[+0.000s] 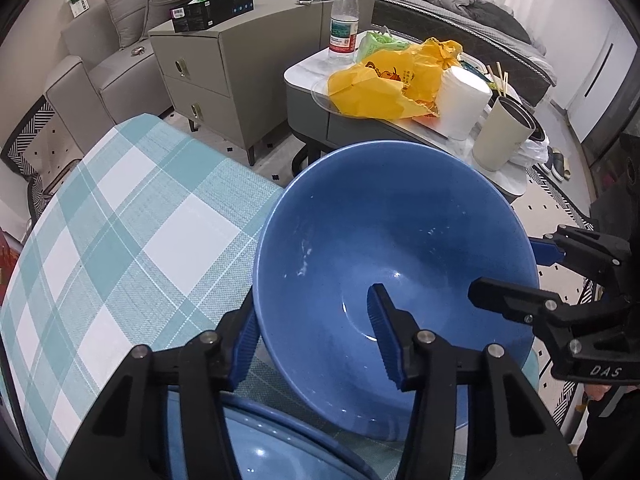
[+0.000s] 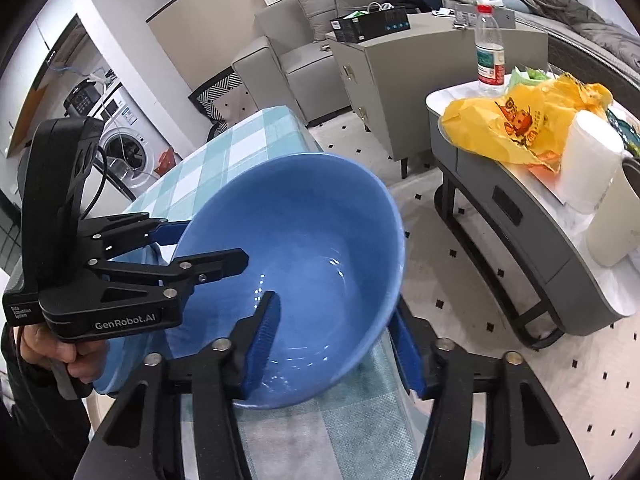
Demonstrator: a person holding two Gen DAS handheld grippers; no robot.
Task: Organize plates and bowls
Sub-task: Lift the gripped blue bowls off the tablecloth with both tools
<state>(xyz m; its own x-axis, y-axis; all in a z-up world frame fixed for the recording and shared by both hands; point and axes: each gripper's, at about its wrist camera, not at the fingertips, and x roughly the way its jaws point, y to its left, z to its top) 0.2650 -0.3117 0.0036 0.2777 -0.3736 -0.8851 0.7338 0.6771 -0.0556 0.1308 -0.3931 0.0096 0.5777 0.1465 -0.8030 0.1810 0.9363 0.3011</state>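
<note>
Two grippers, your left [image 1: 316,344] and right [image 2: 340,344], each clamp the deep blue ceramic bowl's [image 1: 384,240] rim above the teal-checked tablecloth [image 1: 120,220], whose edge meets open floor beside a cluttered grey side table [image 2: 520,208].

A: Free room?
B: Checked tabletop [image 1: 120,216], left of frame in left wrist view, bare. Floor gap [image 2: 416,208] runs btwn it & side table [image 2: 520,216].
A: Blockers?
B: Tilted blue bowl [image 1: 392,272] fills centre; plate [image 1: 256,448] low, bottom edge.
</note>
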